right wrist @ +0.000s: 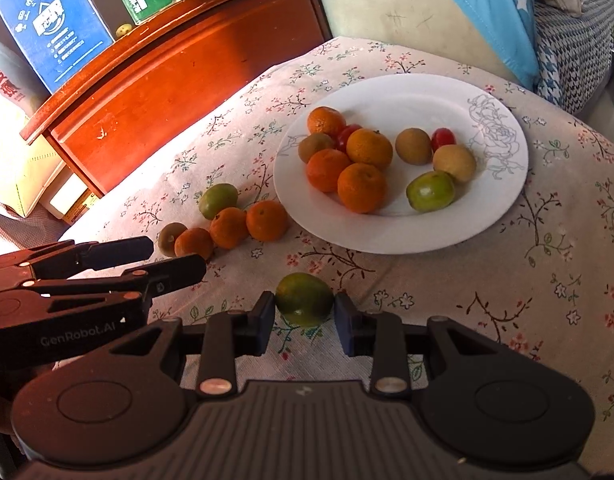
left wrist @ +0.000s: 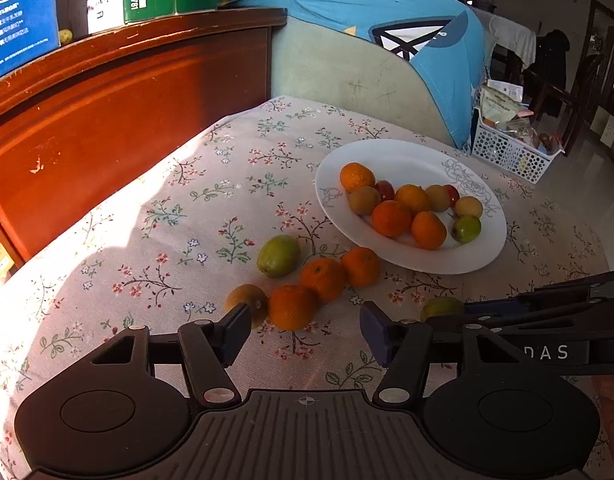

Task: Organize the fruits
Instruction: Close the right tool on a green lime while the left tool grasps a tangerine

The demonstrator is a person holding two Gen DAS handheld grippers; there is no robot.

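A round green-orange citrus fruit [right wrist: 304, 299] is pinched by the right tool [right wrist: 304, 318] at the white plate's [right wrist: 503, 208] six o'clock. The left tool [left wrist: 305, 334], half spread and empty, is poised around a small orange mandarin [left wrist: 291, 306]; a brown kiwi [left wrist: 249, 300] touching it could be knocked away.

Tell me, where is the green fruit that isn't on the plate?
One green fruit lies left of the plate, by three oranges; another sits between the right tongs.
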